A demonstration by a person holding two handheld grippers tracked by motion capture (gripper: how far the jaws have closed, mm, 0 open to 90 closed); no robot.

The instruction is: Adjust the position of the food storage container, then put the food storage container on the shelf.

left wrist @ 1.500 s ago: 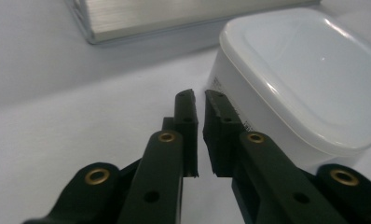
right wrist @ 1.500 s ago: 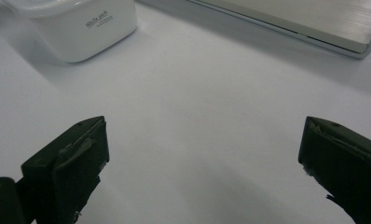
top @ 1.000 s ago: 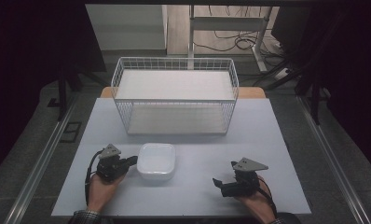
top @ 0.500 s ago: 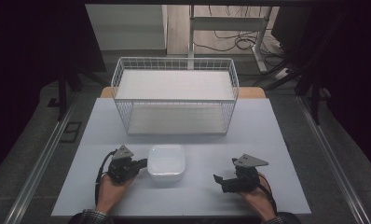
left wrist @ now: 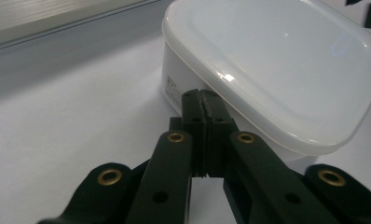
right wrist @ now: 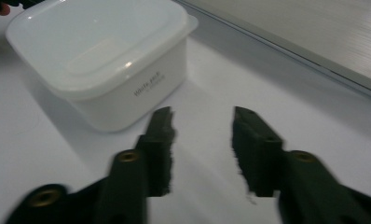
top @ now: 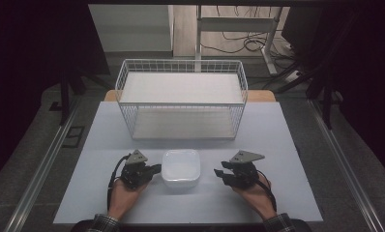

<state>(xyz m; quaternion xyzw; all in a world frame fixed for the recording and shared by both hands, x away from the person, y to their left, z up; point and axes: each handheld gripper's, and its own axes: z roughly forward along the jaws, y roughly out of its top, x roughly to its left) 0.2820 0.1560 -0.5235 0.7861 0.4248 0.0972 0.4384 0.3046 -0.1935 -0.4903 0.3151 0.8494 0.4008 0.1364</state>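
- Big white surface [top: 287, 145], pretty much bare around the gear.
- White wire basket [top: 181, 99] sits toward the far side, well behind everything else.
- A white lidded container [top: 181, 167] sits near the front edge, right between the two grippers. There's small print on its side wall, too blurry to read.
- Right gripper [right wrist: 201, 126] is off to the container's right, jaws spread wide with nothing in them, pointing just past its corner.
- Left gripper [left wrist: 203, 105] has its jaws pressed fully together, holding nothing, tips right up against the container's left side; can't tell if they actually touch.
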